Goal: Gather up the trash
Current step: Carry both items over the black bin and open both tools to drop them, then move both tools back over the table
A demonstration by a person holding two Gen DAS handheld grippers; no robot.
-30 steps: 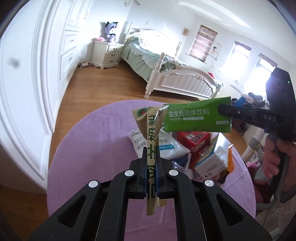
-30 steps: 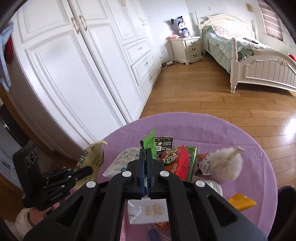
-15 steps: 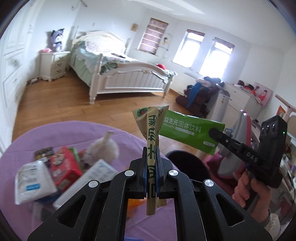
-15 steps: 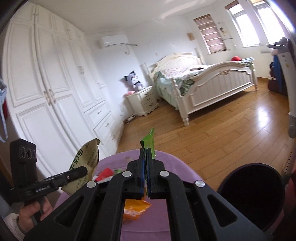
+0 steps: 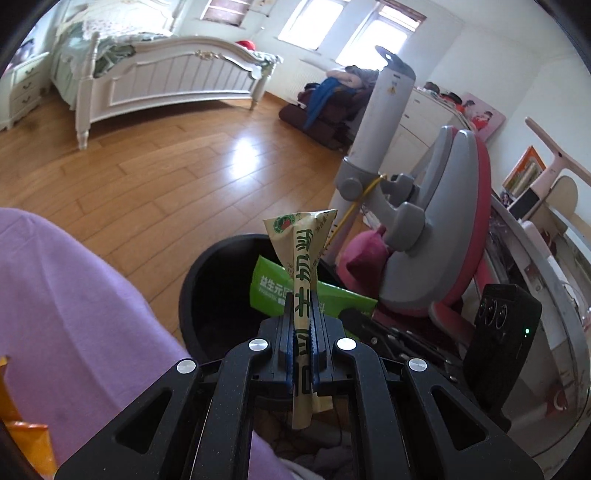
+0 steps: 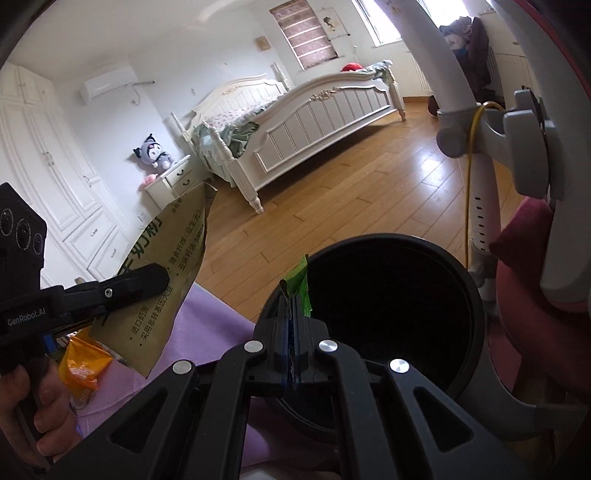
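The room had a shiny wooden floor [image 5: 155, 177] and white walls [image 6: 207, 51]. A big white bed [image 6: 317, 122] stood near bright windows [image 5: 354, 33]. Tall white cupboards [image 6: 48, 173] lined one wall, beside a small nightstand [image 6: 173, 184] with a plush toy [image 6: 152, 155].

The black bin [image 6: 391, 317] stands on the floor just beside the purple tabletop [image 5: 66, 317], its wide mouth open from above. In the left wrist view the green packet [image 5: 332, 301] reaches over the bin's right part. The grey and red chair [image 5: 443, 229] crowds the bin's far right side, with a white post [image 5: 384, 118] beside it. To the far left the wooden floor [image 5: 155, 173] lies open up to the bed [image 5: 166, 74]. The tan sachet [image 6: 166, 273] hangs above the tabletop's edge, left of the bin.
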